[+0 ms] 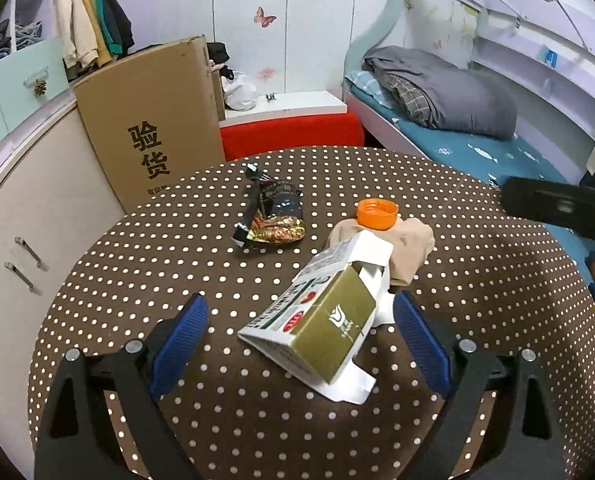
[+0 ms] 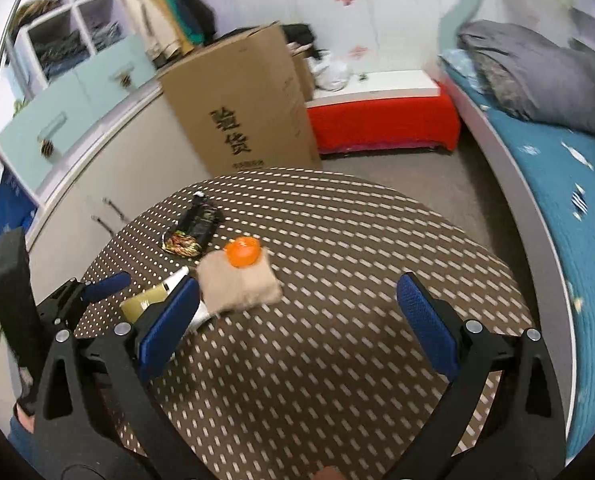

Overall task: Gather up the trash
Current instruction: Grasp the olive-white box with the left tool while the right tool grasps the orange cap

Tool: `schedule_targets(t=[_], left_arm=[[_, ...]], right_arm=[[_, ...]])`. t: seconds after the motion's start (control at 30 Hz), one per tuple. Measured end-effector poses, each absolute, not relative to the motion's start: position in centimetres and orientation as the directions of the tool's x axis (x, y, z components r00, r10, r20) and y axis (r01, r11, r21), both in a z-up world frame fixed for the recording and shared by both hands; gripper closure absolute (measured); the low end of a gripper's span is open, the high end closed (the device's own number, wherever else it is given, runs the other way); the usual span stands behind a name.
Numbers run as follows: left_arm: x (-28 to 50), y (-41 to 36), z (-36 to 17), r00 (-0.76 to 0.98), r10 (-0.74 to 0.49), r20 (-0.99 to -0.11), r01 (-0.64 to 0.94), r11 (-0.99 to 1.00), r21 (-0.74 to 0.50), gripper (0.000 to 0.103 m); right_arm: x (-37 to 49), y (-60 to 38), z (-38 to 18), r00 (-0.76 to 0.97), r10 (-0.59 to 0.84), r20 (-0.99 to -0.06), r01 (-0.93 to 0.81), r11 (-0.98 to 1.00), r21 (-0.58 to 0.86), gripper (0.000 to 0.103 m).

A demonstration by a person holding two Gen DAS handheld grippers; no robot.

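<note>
On the polka-dot table lies a crushed green and white carton, between the blue fingers of my left gripper, which stands open around it without touching. Behind it sit a beige crumpled napkin with an orange cap on top, and a dark snack wrapper. My right gripper hangs open above the table; the napkin, the cap and the wrapper lie ahead to its left. The carton peeks from behind its left finger.
A tall cardboard box leans on the white cabinet at the left. A red bench stands past the table, and a bed with a grey duvet runs along the right. The other gripper's black body shows at the right edge.
</note>
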State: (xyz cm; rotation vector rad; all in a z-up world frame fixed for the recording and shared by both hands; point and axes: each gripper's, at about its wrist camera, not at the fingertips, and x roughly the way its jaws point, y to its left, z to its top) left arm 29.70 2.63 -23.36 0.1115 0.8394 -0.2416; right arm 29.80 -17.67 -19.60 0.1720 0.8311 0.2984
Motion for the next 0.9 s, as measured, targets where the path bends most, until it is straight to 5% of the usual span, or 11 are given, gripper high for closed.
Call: schedule_targets(t=[0.33, 0.5, 0.9], left_arm=[[30.3, 3.1, -24.0, 0.63, -0.191, -0.753, 0.249, 0.968, -0.038, 0.012], [30.5, 2.8, -24.5, 0.6, -0.208, -0.773, 0.269, 0.962, -0.05, 0.032], [28.9, 3.4, -24.6, 0.597, -0.247, -0.763, 0.261, 0.96, -0.106, 0.038]], right_arm=[[34.9, -11.7, -23.0, 0.55, 0.33, -0.767, -0.294, 0.936, 0.192, 0.038], [35.2, -10.3, -23.6, 0.535, 0.315, -0.784, -0.325, 0.933, 0.153, 0.072], [32.1, -14.8, -22.4, 0.569, 0.335, -0.751, -0.248, 0.941, 0.231, 0.072]])
